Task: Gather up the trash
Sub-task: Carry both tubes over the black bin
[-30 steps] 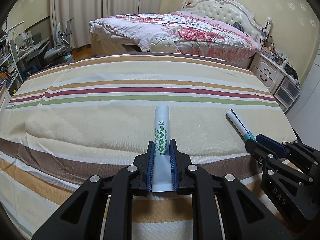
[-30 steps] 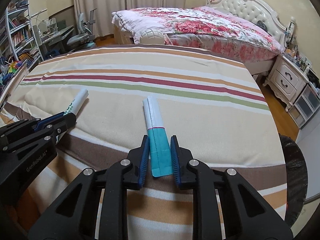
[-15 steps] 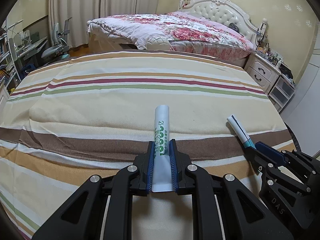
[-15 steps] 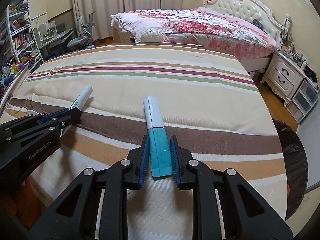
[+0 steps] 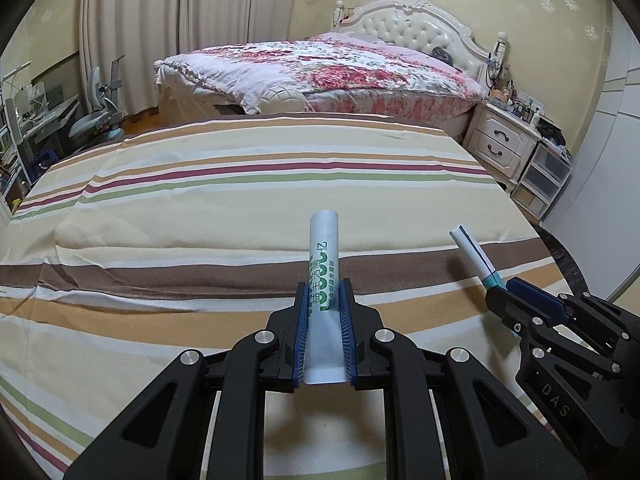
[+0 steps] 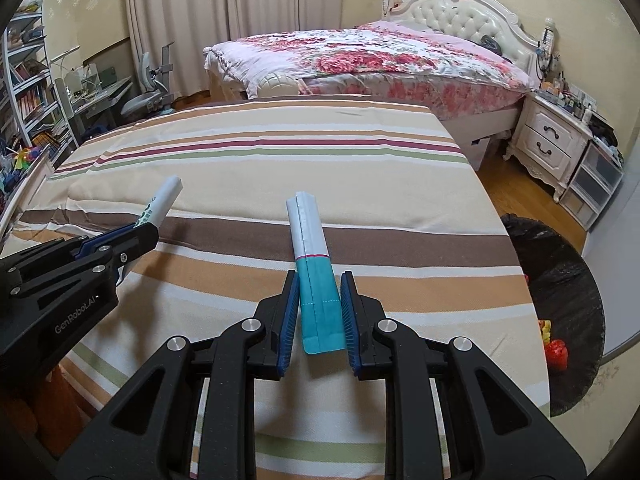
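Note:
My left gripper (image 5: 323,334) is shut on a white wrapper with green print (image 5: 322,264) and holds it above the striped cloth (image 5: 200,208). My right gripper (image 6: 320,312) is shut on a white and teal wrapper (image 6: 314,264), also lifted over the cloth. The right gripper (image 5: 520,300) with its wrapper (image 5: 474,250) shows at the right of the left wrist view. The left gripper (image 6: 120,240) with its wrapper (image 6: 162,200) shows at the left of the right wrist view. A black trash bag (image 6: 560,292) with red and yellow scraps inside sits on the floor at the right.
A bed with a floral quilt (image 6: 380,56) stands behind the striped surface. A white nightstand (image 6: 554,144) and plastic drawers (image 6: 596,184) are at the right. A desk, chair (image 6: 150,96) and bookshelves (image 6: 24,92) are at the left.
Both grippers have drawn back and risen with their wrappers. The near brown stripe and the black bag show more fully now.

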Action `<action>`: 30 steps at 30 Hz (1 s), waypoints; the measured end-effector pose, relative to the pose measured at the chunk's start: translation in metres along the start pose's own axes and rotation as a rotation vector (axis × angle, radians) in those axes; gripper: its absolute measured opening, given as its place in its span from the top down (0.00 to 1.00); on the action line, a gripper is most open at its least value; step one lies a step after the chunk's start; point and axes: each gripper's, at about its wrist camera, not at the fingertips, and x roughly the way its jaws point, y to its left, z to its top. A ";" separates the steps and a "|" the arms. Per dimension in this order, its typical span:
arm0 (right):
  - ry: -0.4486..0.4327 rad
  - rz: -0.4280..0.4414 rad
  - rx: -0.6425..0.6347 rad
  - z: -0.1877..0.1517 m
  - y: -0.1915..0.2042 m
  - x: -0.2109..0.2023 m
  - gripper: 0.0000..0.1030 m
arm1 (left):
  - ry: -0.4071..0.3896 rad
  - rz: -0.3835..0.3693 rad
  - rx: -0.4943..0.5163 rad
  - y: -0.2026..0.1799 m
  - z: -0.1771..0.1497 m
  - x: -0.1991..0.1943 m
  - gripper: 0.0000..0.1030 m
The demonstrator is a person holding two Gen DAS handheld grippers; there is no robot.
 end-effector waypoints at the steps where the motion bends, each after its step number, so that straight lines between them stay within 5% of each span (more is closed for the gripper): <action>1: -0.004 -0.004 0.008 -0.001 -0.004 -0.002 0.80 | -0.003 -0.004 0.006 -0.004 0.000 -0.001 0.84; 30: -0.096 -0.286 0.274 -0.029 -0.160 -0.053 0.80 | -0.070 -0.190 0.275 -0.172 0.027 0.005 0.84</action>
